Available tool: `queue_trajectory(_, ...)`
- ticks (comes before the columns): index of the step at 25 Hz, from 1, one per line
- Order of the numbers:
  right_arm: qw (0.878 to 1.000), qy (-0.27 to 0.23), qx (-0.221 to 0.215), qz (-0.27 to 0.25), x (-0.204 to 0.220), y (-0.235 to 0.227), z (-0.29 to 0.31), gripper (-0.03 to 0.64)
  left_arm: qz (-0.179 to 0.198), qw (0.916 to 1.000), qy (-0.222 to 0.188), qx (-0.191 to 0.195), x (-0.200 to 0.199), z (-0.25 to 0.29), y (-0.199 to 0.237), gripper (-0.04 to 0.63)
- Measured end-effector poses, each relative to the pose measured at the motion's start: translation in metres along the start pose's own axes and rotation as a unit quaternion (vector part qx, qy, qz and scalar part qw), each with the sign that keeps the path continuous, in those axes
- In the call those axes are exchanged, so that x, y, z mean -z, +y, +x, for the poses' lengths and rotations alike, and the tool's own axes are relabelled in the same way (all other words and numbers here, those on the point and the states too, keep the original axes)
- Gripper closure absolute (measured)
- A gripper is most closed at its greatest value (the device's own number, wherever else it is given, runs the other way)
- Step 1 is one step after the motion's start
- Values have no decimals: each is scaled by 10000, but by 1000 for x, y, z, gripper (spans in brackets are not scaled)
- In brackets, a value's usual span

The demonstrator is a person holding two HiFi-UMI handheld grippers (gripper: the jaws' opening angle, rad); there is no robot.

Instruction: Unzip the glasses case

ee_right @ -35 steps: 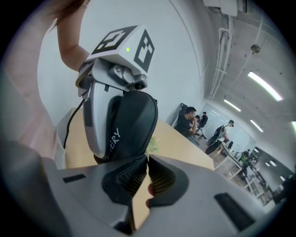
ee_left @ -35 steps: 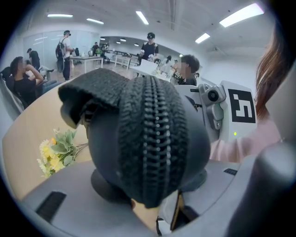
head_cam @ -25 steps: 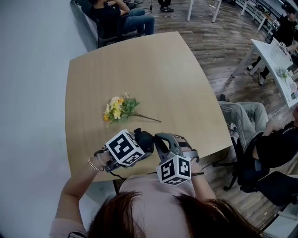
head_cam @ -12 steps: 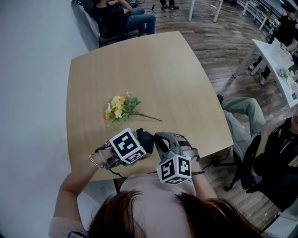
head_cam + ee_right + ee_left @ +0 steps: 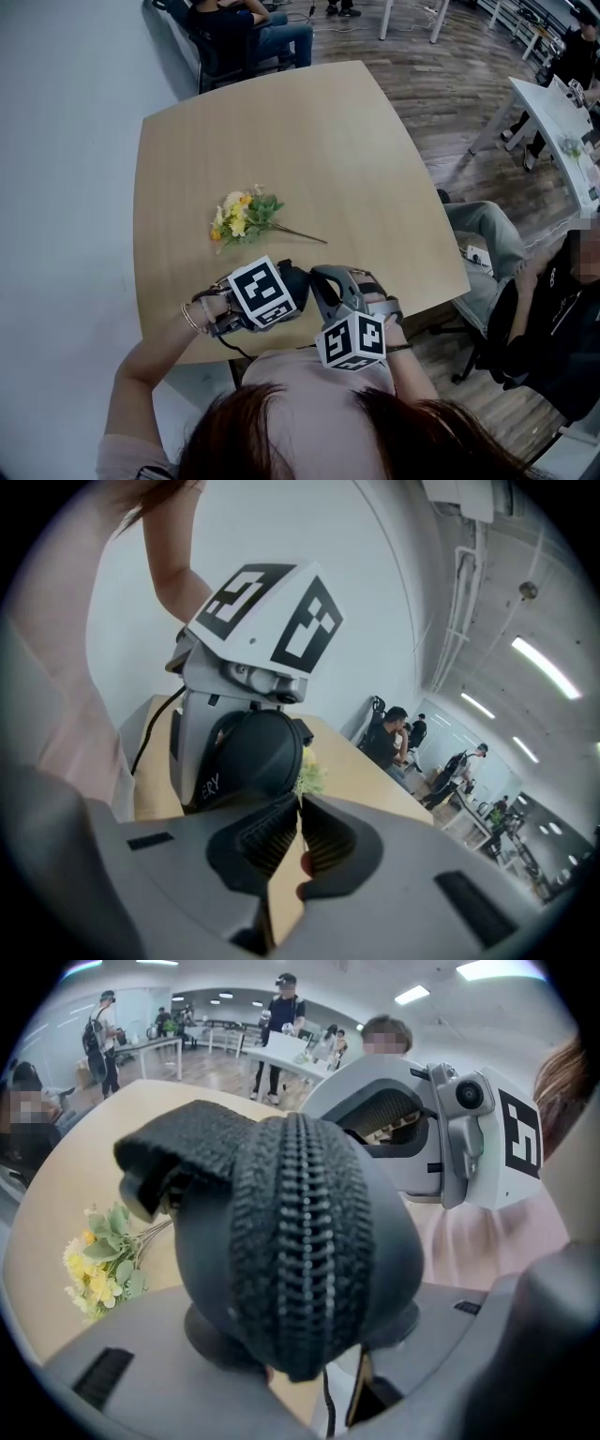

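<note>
A dark oval glasses case point(image 5: 292, 284) is held above the near table edge, with my left gripper point(image 5: 289, 302) shut on it. In the left gripper view the case point(image 5: 300, 1241) fills the space between the jaws, its zipper running straight up the middle and a black fabric tab point(image 5: 155, 1171) sticking out at its left. My right gripper point(image 5: 319, 279) sits just right of the case. Its ribbed pads point(image 5: 272, 832) are closed together right in front of the case point(image 5: 253, 757); nothing shows between them.
A small bunch of yellow and green artificial flowers point(image 5: 239, 217) lies on the wooden table point(image 5: 309, 141) beyond the grippers. People sit on chairs at the right and far sides. A white table point(image 5: 553, 122) stands at the far right.
My left gripper has tilted a little and edged right with the case. The right gripper has stayed put. The seated person at the right has shifted.
</note>
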State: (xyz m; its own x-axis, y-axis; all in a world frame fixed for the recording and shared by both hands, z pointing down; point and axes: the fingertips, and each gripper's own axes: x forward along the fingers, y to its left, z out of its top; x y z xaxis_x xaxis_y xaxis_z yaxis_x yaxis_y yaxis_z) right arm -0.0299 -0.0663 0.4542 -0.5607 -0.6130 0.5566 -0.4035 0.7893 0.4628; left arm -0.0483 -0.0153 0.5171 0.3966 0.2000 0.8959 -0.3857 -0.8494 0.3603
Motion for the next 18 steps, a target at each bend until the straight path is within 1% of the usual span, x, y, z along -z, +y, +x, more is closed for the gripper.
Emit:
queue_trajectory(10,9996,98,14,-282,5,0,2,597,225,9984,510,62,6,11,4,360)
queue_trajectory(18,9989,159,-12,-450,9,0,3,597,438,9947,923,71,11,18,8,360)
